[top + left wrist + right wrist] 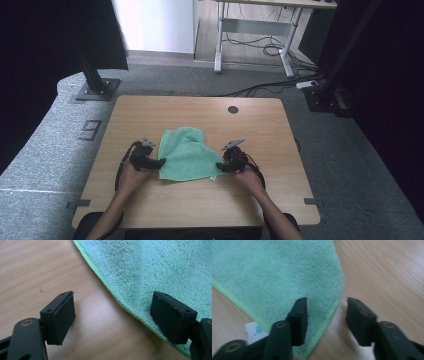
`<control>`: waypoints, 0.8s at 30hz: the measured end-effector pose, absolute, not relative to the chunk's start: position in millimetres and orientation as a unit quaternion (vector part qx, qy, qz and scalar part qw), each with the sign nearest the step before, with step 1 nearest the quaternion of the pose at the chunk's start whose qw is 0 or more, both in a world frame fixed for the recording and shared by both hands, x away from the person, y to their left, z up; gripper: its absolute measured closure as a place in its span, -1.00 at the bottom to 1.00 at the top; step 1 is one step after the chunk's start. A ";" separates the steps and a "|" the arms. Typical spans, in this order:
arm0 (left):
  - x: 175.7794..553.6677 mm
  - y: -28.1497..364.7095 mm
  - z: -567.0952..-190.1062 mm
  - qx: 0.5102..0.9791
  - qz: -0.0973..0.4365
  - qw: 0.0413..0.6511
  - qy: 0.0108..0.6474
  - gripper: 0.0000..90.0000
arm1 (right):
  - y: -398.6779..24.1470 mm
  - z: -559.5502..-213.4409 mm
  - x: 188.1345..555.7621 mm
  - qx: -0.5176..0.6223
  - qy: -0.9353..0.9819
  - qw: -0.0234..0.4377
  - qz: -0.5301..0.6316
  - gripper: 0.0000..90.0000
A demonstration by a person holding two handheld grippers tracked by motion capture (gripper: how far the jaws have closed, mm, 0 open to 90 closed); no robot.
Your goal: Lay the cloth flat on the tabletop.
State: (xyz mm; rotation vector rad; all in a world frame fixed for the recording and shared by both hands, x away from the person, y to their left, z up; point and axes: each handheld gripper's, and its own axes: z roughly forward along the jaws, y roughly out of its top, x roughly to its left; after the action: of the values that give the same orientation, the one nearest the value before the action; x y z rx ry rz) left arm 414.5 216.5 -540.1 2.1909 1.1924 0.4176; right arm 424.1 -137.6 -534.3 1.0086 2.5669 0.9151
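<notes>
Green towel (186, 154) lies crumpled in the middle of the wooden table (150, 200), and you work it from its near edge. Your left hand-held gripper (161, 162) sits at the towel's near-left edge with its jaws spread wide: one jaw over bare wood beside the towel, the other over the towel's hem (130, 311), nothing pinched between them. Your right hand-held gripper (219, 167) sits at the towel's near-right corner, jaws also apart, straddling the hem there, with a white label (255, 332) just beside the inner jaw. Beyond the towel, the table shows a round dark grommet (233, 109) near its far edge.
</notes>
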 end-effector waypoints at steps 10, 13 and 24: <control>399.6 214.9 -535.0 0.819 0.190 0.315 0.441 -0.58 | -120.2 -510.7 452.6 0.354 0.859 0.128 0.348 -0.18; 397.4 219.3 -535.7 0.815 0.191 0.314 0.447 -0.57 | -107.9 -510.5 465.5 0.345 0.865 0.115 0.345 -0.09; 400.4 222.2 -545.4 0.808 0.178 0.323 0.460 -0.56 | -80.5 -519.6 470.8 0.327 0.891 0.088 0.304 0.81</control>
State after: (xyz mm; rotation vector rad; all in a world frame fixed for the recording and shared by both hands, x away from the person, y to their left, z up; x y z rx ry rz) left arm 400.4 222.2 -545.4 2.1195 1.2080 0.4675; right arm 470.8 -80.5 -519.6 0.9732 2.6516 0.9051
